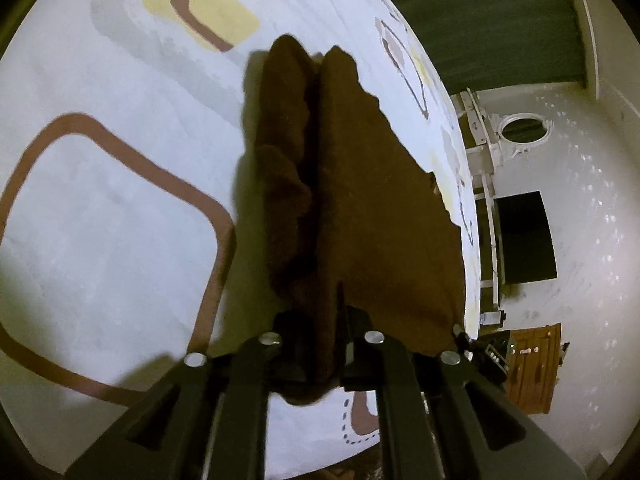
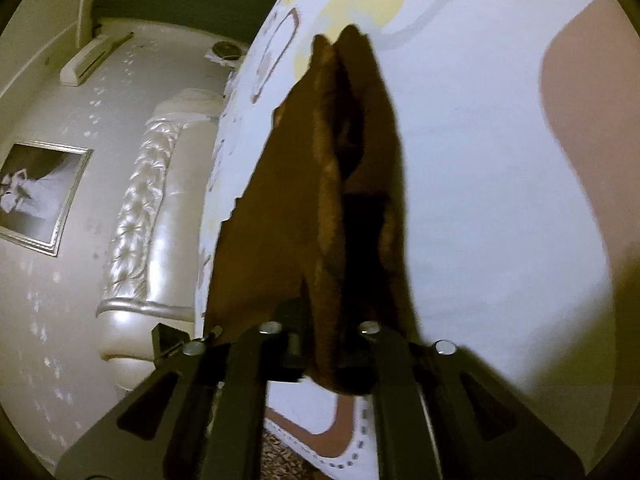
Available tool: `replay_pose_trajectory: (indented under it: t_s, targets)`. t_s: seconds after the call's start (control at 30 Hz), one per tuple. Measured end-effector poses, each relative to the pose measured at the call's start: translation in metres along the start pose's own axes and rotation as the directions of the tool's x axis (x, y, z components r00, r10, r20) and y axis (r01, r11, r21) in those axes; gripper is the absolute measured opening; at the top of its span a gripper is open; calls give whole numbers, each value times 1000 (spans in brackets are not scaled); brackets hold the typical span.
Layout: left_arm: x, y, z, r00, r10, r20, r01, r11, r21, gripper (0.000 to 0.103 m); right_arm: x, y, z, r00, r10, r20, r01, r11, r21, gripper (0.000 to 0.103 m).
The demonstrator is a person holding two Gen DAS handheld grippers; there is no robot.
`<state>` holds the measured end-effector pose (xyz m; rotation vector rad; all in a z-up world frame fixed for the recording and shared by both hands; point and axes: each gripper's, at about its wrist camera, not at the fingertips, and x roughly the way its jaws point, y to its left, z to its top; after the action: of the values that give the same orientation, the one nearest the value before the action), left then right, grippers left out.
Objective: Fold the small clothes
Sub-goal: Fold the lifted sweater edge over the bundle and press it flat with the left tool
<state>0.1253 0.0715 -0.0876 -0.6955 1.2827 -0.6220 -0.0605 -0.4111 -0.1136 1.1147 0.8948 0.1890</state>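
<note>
Two grippers, one brown cloth – held above the bed.

Left gripper (image 1: 320,344) and right gripper (image 2: 332,354) each have fingers pinched narrowly on the brown cloth (image 1: 360,200), stretched over the bedsheet (image 1: 100,220) – a thin bite could slip.

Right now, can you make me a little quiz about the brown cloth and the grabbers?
1. True or false: the left hand-held gripper is clamped on the brown cloth.
2. What does the cloth hang over? A) a wooden floor B) a patterned bedsheet C) a sink
3. What hangs on the wall in the right wrist view?

Key: 1 true. 2 B. 3 A framed picture. The right hand-held gripper grips the cloth too.
</note>
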Motion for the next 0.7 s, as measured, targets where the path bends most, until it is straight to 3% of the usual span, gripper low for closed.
replay_pose_trajectory:
  t_s: [0.07,0.17,0.27,0.5,0.63,0.7]
  targets:
    - [-3,6,0,1000,-12,14,12,1000,-8,25,-13,0,1,999,-17,48,18,1000,-20,42]
    - [-14,13,2,998,-36,51,37,999,-8,38,-28,-9,8,996,-12,90,12,1000,1,47]
    - [-22,15,9,996,-15,87,15,1000,1,47,-28,-17,20,995,-11,102,10,1000,17,47]
    - [-8,7,37,994,20,104,-24,999,30,56,6,-14,51,995,53,82,-56,998,30,49]
    - [1,2,49,994,18,108,-21,1000,24,64,20,-2,62,998,11,61,-11,1000,-6,49]
    - [3,-1,50,994,12,107,-14,1000,20,68,14,7,67,994,-43,100,46,999,-27,49]
